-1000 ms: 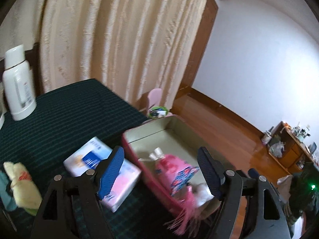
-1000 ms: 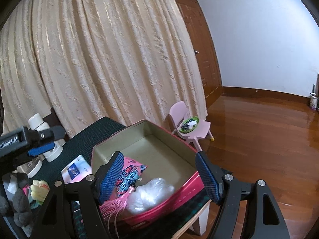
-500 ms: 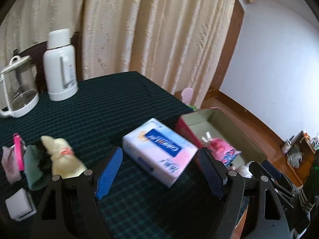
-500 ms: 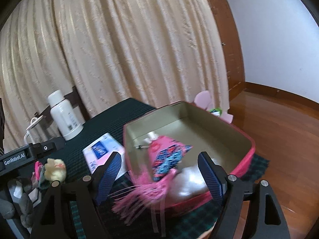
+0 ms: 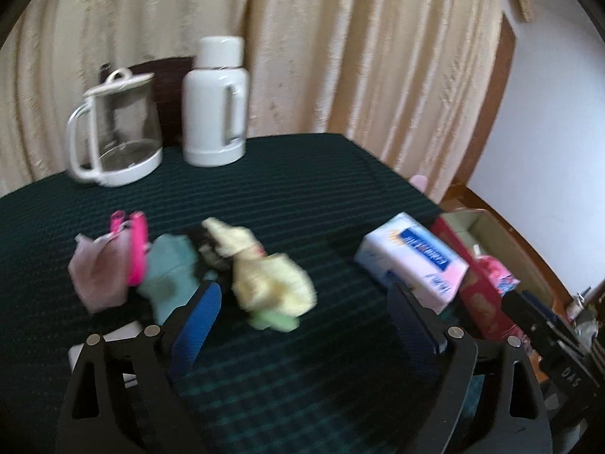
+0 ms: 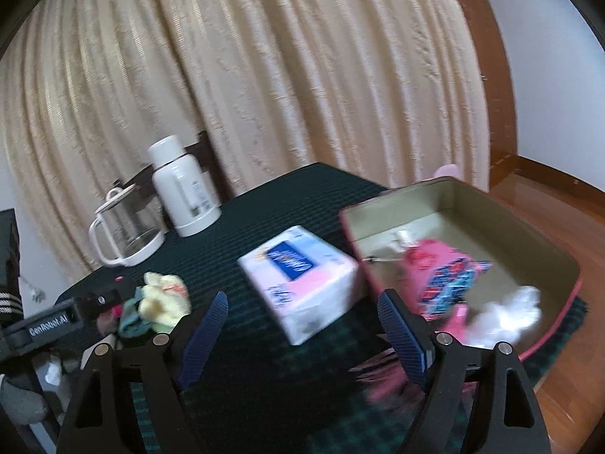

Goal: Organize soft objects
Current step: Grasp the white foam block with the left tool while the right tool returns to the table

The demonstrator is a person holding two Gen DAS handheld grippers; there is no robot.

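Note:
A yellow soft toy [image 5: 268,280] lies on the dark green tablecloth [image 5: 302,189], beside a teal cloth [image 5: 170,268] and a pink cloth with a bright pink strap [image 5: 102,268]. My left gripper [image 5: 302,321] is open and empty just in front of the yellow toy. A tissue pack [image 6: 298,280] lies next to the pink box [image 6: 529,204], which holds a pink patterned pouch [image 6: 442,268] and a clear plastic wad [image 6: 506,314]. My right gripper [image 6: 306,336] is open and empty above the tissue pack. The yellow toy shows in the right wrist view [image 6: 162,299] too.
A glass kettle [image 5: 117,128] and a white thermos [image 5: 215,102] stand at the back of the table before a cream curtain [image 5: 340,38]. The table's right edge drops to a wooden floor [image 6: 559,196]. My left gripper's body [image 6: 56,321] shows at the right view's left.
Both grippers have swung left, away from the pink box. The left view went from box to tissue pack to the cloths. The right view now centres on the tissue pack.

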